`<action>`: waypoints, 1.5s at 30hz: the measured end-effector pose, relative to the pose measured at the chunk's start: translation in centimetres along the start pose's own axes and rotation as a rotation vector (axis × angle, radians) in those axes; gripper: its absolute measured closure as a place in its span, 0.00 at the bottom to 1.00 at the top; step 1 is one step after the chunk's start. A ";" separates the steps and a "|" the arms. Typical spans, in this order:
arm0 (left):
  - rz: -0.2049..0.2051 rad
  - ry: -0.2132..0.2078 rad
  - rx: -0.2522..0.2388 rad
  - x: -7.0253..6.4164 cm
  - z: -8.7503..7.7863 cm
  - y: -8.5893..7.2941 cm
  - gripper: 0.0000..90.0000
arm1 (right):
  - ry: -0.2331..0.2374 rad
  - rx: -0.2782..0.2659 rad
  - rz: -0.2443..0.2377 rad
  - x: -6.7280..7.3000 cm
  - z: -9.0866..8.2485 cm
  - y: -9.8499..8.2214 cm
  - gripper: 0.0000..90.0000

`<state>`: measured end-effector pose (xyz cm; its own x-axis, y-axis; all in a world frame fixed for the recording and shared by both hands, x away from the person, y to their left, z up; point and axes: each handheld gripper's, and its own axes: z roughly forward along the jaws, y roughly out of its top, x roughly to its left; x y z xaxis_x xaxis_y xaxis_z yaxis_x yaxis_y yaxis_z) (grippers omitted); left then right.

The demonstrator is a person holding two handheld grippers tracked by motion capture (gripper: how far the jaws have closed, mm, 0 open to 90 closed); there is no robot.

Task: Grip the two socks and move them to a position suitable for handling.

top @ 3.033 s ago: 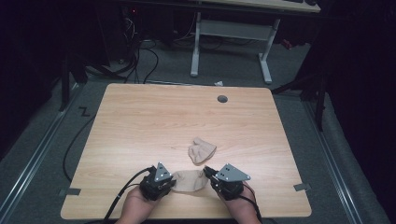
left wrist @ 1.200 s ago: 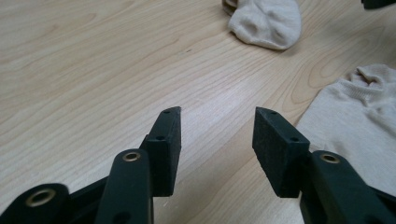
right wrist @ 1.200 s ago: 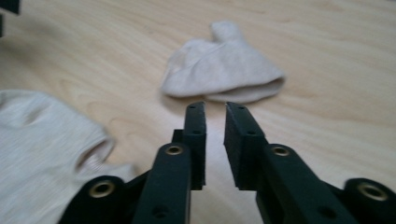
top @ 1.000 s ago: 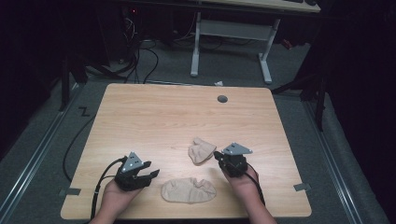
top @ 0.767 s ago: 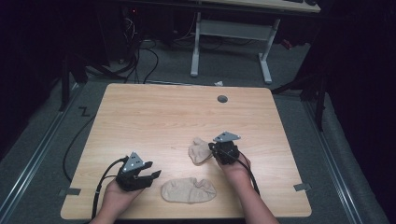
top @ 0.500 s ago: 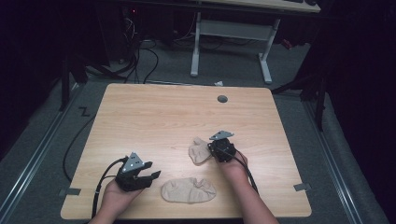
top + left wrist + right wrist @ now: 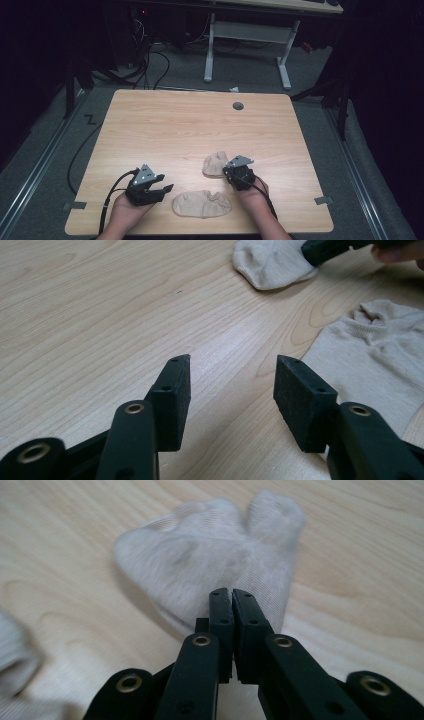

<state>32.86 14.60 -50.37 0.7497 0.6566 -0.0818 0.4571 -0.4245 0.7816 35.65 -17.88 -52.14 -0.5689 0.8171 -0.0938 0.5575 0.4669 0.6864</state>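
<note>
Right gripper (image 7: 231, 172) now at the near edge of the small bunched sock (image 7: 215, 164); a second ago off to its right, clear of the cloth. Jaws pressed together in the right gripper view (image 7: 232, 600), tips on the sock's hem (image 7: 210, 565); a fold pinched between them or merely touched — cannot tell, no cloth visible between the pads.

Left gripper (image 7: 162, 190) unchanged over the last second: parked near the front edge of the table (image 7: 165, 120), just left of the flat sock (image 7: 202, 203). Jaws spread wide in the left gripper view (image 7: 232, 377), nothing between them, bare wood below. Flat sock (image 7: 375, 365) lying to the right of the open jaws, apart from them; bunched sock (image 7: 272, 260) farther off with the other gripper's black tip on it.

Three seconds ago both grippers at the flat sock; since then released, left spread out near the front edge.

Judgement: flat sock likely finished and laid out; work moved on to the second sock. Next step probably a drag or lift of the bunched sock toward its mate. Grip unconfirmed, so slippage on the pull possible.
</note>
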 end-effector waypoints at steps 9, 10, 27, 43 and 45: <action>0.005 0.000 0.005 -0.3 0.2 0.0 0.55 | 0.018 -0.019 0.015 0.5 -1.2 -1.3 0.95; 0.006 0.003 0.002 -0.3 0.2 0.0 0.55 | 0.015 -0.027 0.018 0.5 -1.3 -1.2 0.94; -0.003 0.004 0.004 0.0 -0.2 -0.2 0.55 | 0.080 -0.037 -0.081 4.2 1.3 3.1 0.65; -0.002 -0.004 0.009 -0.1 0.0 -0.3 0.55 | 0.043 -0.003 -0.077 3.7 2.5 2.6 0.94; -0.003 -0.005 0.008 -0.1 0.0 -0.3 0.55 | 0.039 -0.027 -0.080 3.6 2.1 2.6 0.94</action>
<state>32.64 14.66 -50.54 0.7509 0.6546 -0.0872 0.4631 -0.4279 0.7762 36.31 -12.97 -52.15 -0.6340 0.7638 -0.1211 0.4931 0.5200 0.6975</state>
